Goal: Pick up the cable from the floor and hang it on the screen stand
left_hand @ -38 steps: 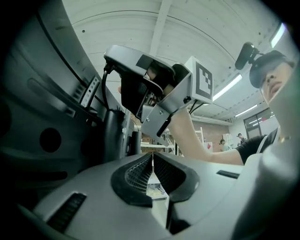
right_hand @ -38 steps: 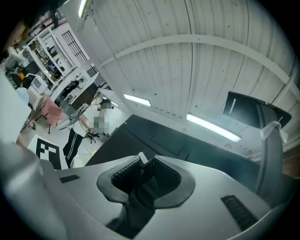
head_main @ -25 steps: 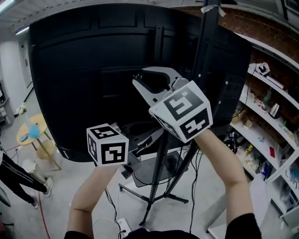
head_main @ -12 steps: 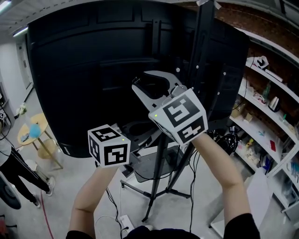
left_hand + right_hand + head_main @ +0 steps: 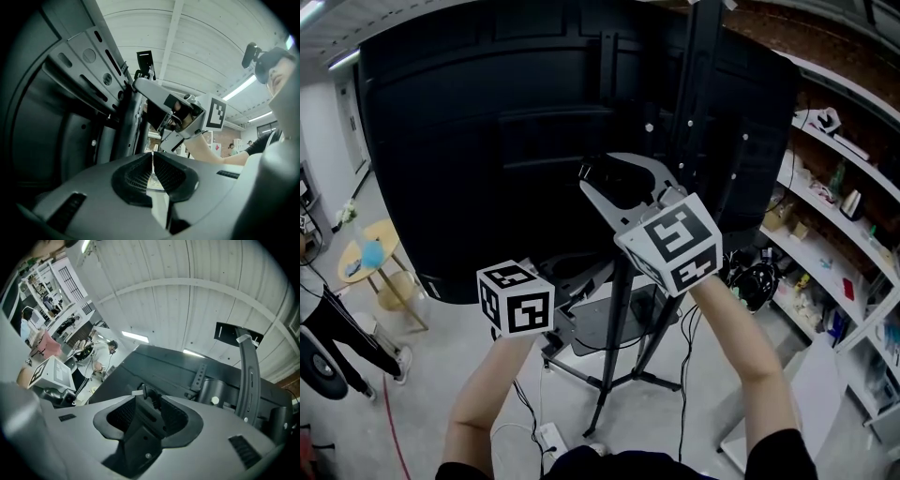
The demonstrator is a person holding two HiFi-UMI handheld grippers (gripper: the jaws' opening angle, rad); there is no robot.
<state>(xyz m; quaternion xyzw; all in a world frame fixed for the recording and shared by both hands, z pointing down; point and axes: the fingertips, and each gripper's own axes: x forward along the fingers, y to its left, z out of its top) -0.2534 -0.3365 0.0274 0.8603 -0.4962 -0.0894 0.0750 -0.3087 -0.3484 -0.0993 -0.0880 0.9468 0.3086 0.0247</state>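
Observation:
The big black screen (image 5: 487, 141) on its stand post (image 5: 698, 103) fills the head view. My right gripper (image 5: 586, 178) is raised against the screen's back, and its jaws have just been opening. They stand open, with a black cable end (image 5: 149, 397) bearing a white tag (image 5: 137, 393) and a black bracket piece (image 5: 138, 427) between the pads. My left gripper (image 5: 152, 159) sits lower left, its marker cube (image 5: 517, 298) hiding its jaws; its own view shows the pads together with nothing seen between them. The rest of the cable is lost against the dark screen.
The stand's tripod legs (image 5: 623, 380) spread on the floor below my arms, and a white power strip (image 5: 551, 436) lies near my feet. Shelves (image 5: 834, 234) line the right wall. At the left are a small yellow table (image 5: 370, 267) and a person (image 5: 328, 337).
Both grippers have sunk a little in front of the screen. The right gripper's jaws stand wider apart than a second ago.

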